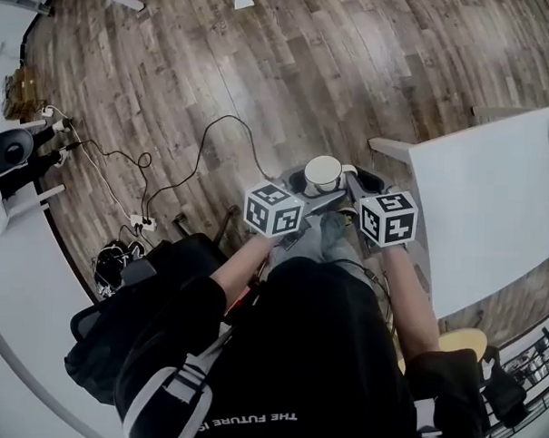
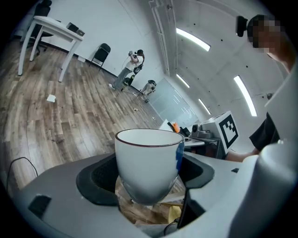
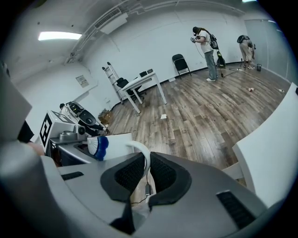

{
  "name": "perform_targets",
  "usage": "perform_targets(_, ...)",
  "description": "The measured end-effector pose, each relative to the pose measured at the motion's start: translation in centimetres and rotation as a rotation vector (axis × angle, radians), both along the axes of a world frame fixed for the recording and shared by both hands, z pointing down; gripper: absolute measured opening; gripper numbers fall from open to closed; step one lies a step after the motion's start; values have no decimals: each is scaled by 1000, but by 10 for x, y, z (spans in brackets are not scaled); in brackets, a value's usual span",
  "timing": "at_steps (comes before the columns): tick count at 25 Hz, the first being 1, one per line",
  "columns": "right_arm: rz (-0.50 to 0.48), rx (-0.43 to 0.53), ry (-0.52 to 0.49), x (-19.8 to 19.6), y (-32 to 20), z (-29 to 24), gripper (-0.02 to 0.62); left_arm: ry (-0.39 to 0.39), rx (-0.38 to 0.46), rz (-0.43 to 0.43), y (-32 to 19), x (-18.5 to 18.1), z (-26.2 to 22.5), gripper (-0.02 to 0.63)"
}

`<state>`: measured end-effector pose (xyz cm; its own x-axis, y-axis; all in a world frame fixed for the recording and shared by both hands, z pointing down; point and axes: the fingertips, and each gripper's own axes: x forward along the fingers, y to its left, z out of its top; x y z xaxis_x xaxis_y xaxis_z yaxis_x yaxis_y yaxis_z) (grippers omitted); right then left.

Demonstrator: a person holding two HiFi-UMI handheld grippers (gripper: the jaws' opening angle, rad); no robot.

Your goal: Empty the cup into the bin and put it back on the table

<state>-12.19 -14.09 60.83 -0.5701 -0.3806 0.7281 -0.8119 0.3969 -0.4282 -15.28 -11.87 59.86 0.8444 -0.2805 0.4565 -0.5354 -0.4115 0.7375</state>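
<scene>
The white cup [image 1: 324, 173] is being held upright in the air over the wood floor [image 1: 263, 68], near the white table [image 1: 493, 205], its long axis vertical and mouth pointing up. The left gripper [image 2: 149, 174] is clamping its body; the right gripper [image 3: 145, 174] is pinching its handle [image 3: 143, 155].

Table [image 1: 493, 205] (at right) partly out of frame

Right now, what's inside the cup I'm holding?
From the head view the cup shows only a pale inside with no contents I can make out, though it is small there. The left gripper view looks at its outer wall, so the bottom is hidden.
</scene>
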Motion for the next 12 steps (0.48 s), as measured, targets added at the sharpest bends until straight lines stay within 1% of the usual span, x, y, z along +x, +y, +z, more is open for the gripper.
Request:
perform_targets(3,-2,-17,-5,2,2,6,48,-4,-14,5,1,2,6,376)
perform_targets(12,4,-7,2,6,-1,6,48,-6,-17,12,-1,6,6,376)
